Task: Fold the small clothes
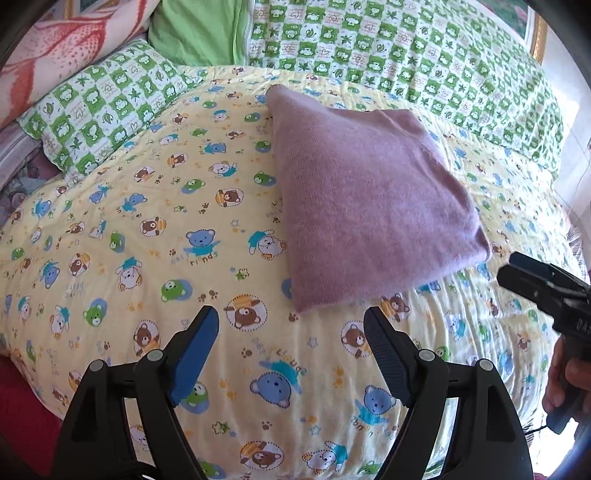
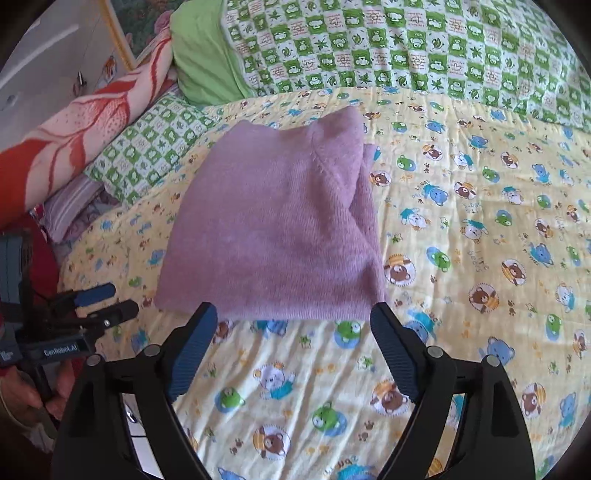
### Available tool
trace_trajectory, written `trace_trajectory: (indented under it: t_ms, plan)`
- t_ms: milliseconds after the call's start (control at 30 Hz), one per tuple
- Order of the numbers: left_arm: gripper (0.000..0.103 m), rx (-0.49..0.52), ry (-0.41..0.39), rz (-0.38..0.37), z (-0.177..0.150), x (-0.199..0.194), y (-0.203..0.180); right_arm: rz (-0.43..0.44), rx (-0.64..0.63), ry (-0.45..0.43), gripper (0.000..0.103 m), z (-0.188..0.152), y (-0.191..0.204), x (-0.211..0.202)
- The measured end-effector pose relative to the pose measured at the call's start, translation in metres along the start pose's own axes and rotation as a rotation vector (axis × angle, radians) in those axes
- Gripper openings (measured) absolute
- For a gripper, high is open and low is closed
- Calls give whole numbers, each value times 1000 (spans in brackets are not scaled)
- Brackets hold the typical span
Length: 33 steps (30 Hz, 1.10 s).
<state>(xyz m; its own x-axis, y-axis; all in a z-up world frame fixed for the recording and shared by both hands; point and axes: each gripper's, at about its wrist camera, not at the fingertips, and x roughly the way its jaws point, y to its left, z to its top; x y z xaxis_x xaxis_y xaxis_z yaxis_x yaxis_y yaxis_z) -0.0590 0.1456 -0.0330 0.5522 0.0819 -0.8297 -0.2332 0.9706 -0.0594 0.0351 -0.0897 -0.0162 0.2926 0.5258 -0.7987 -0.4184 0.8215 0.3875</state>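
A small purple knit garment (image 1: 365,199) lies folded into a flat square on the yellow bear-print quilt (image 1: 147,229). It also shows in the right wrist view (image 2: 273,229), with a folded edge on its right side. My left gripper (image 1: 291,325) is open and empty, just short of the garment's near corner. My right gripper (image 2: 293,321) is open and empty, its fingertips at the garment's near edge. The right gripper shows in the left wrist view (image 1: 517,273) beside the garment's right corner. The left gripper shows in the right wrist view (image 2: 110,299) at the left.
A green checked blanket (image 1: 406,48) lies along the far side of the bed (image 2: 406,44). A green checked pillow (image 1: 96,107), a plain green pillow (image 1: 195,29) and a red patterned blanket (image 2: 81,129) are stacked at the left.
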Motion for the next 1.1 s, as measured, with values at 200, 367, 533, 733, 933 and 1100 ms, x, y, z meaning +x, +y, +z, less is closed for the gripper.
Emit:
trace_trajectory:
  t_ms: [200, 367, 533, 733, 933, 1100]
  plan:
    - [84, -10, 8, 15, -10, 4, -4, -45, -44, -14, 98, -27, 4, -8]
    - [84, 39, -3, 6, -11, 4, -12, -64, -65, -24, 100, -41, 5, -12]
    - [85, 83, -42, 16, -4, -4, -22, -62, -60, -53, 101, -40, 3, -21]
    - [92, 63, -123, 19, 15, -17, -23, -56, -86, -121, 102, -24, 2, -35]
    - [95, 55, -142, 61, 24, -10, -24, -67, -91, -153, 102, -10, -3, -34]
    - [95, 35, -132, 86, 24, 1, -24, -77, -108, -162, 102, -10, -4, -21]
